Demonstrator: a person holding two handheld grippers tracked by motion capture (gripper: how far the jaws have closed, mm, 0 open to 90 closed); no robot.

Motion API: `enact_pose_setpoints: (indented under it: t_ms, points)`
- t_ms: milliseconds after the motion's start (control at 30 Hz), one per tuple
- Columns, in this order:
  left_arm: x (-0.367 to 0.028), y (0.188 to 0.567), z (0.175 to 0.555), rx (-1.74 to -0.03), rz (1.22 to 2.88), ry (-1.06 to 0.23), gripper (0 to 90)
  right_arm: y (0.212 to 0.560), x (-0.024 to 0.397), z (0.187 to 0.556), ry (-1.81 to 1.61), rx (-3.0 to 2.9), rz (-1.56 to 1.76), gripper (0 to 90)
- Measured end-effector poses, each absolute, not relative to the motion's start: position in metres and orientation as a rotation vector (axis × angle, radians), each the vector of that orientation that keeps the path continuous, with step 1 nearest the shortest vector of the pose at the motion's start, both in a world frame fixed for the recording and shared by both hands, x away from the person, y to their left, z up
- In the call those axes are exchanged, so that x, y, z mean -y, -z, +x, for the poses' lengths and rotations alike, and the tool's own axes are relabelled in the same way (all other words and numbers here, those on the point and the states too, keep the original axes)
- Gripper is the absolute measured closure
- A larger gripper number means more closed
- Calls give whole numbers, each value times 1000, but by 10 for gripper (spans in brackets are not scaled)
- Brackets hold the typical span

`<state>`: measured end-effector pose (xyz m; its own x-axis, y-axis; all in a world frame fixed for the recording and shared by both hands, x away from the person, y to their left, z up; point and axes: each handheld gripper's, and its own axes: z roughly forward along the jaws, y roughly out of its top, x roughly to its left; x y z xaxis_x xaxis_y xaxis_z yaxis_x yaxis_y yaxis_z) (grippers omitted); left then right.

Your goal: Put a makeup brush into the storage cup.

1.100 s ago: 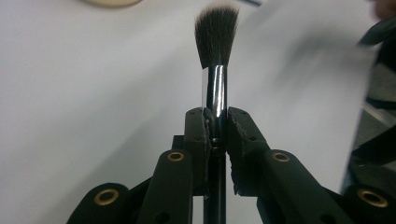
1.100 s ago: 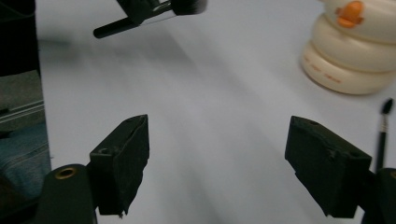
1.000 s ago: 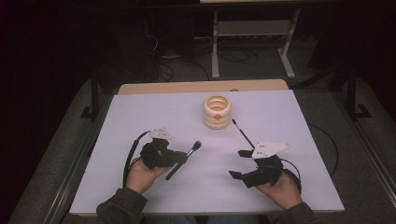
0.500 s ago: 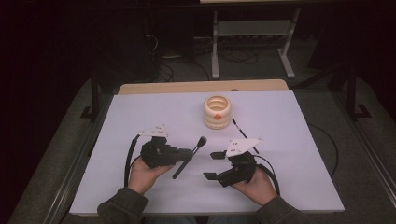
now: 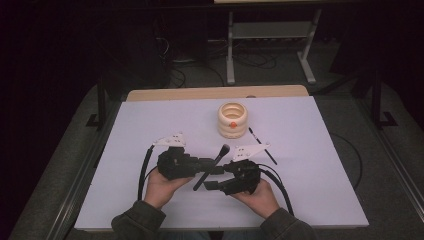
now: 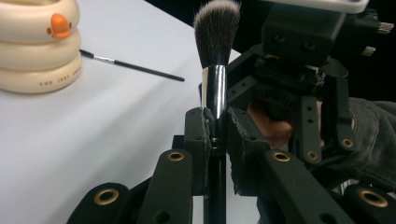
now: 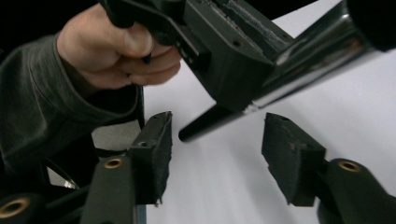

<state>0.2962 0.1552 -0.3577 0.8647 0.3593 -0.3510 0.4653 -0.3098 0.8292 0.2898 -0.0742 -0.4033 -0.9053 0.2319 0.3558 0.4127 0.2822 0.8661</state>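
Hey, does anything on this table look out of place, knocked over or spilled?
Nothing stands out. The cream ribbed round holder with an orange duck stands upright on the white table, the thin black wand lies flat beside it, and the left gripper holds the black-handled fluffy makeup brush cleanly.

The makeup brush (image 7: 261, 88) runs off frame — bristles cut away, ferrule end blurred.

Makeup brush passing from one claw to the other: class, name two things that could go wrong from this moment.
1. The right claw has just been closing, but its pads aren't yet on the makeup brush; only the black handle end lies between them, so it may grip too little.
2. If the left claw, clamped near the ferrule, releases early, the brush could drop onto the table.
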Motion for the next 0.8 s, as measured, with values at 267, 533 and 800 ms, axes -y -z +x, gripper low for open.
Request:
enact_pose_setpoints:
  t_ms: [267, 533, 800]
  points:
    - [-152, 356, 292, -585, 1888, 114, 788, 405, 74, 292, 1700, 2312, -592, 670]
    - [-157, 354, 289, -554, 1853, 72, 785, 406, 82, 298, 1666, 2213, -637, 785]
    - [-160, 358, 286, -529, 1872, 79, 778, 403, 81, 295, 1628, 2305, -617, 788]
